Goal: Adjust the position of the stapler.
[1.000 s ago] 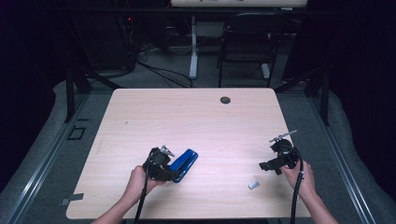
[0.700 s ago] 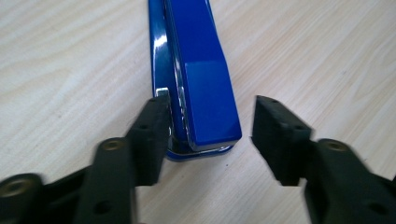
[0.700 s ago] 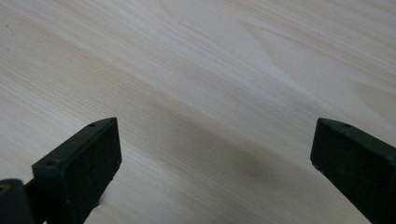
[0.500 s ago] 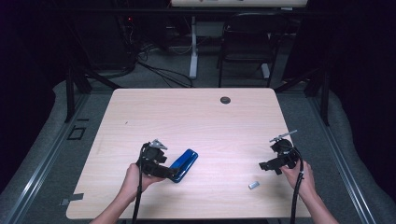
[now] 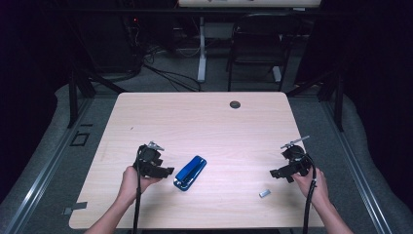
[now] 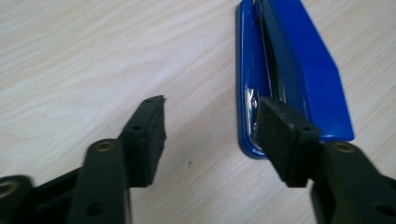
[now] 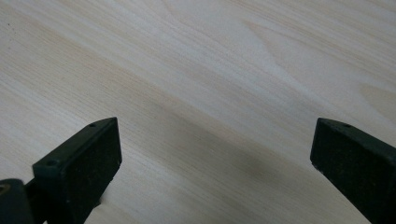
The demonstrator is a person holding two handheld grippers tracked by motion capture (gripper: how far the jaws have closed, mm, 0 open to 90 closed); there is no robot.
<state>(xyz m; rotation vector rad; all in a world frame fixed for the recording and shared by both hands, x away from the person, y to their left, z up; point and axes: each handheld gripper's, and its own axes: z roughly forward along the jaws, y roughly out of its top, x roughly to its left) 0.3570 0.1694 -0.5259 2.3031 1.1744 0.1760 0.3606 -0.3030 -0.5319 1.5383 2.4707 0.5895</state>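
Here the glossy blue plastic stapler [image 5: 190, 172] lies flat on the pale wood-grain tabletop [image 5: 204, 122], angled, in the near middle, just right of the left tongs [image 5: 168, 170], which are released: seen in the left gripper view [image 6: 210, 135], one jaw hangs over the stapler's near end and the other over bare wood, with nothing gripped. Well apart on the right, the right tongs [image 5: 273, 173] hover spread wide above bare wood, a small grey metal piece [image 5: 264, 193] lying near them.
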